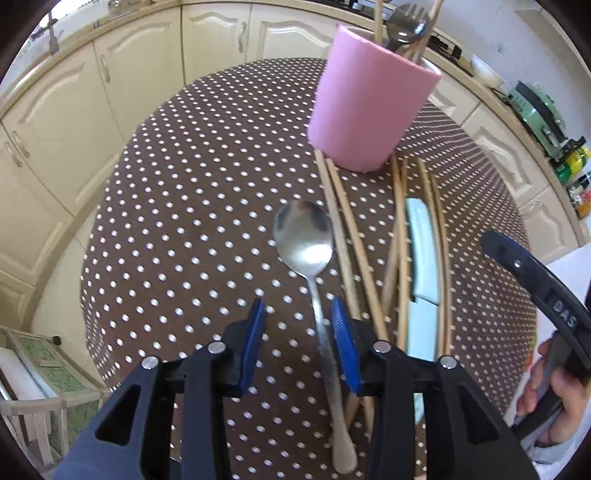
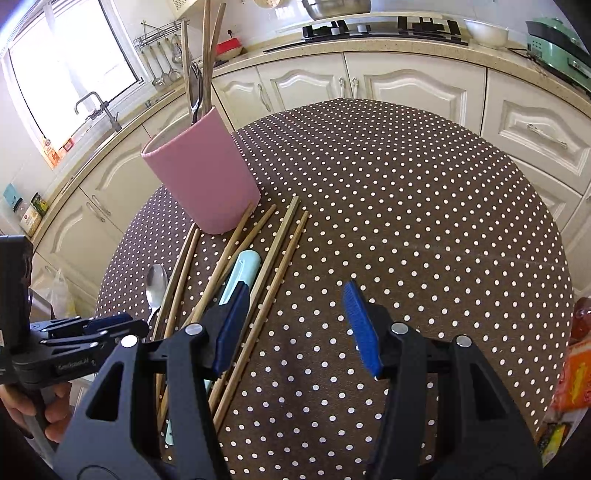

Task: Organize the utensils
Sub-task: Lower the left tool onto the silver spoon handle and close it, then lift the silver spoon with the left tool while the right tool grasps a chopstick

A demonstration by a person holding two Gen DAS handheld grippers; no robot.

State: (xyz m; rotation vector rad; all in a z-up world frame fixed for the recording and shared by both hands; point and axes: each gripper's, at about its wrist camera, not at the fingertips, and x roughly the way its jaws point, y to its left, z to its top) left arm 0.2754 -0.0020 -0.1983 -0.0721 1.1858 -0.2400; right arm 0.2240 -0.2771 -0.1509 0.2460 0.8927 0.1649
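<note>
A metal spoon lies on the brown dotted table, bowl pointing away from me. My left gripper stands open over its handle, which runs between the blue pads close to the right one. Several wooden chopsticks and a pale green case lie to the spoon's right. Behind them stands a pink cup holding chopsticks and a spoon. My right gripper is open over bare cloth, its left finger above the chopsticks and case. The cup and spoon sit further left.
Cream cabinets and a counter with a hob ring the round table. Orange packets lie at its right edge. A hand holds the other gripper's handle. A wooden frame stands low on the left.
</note>
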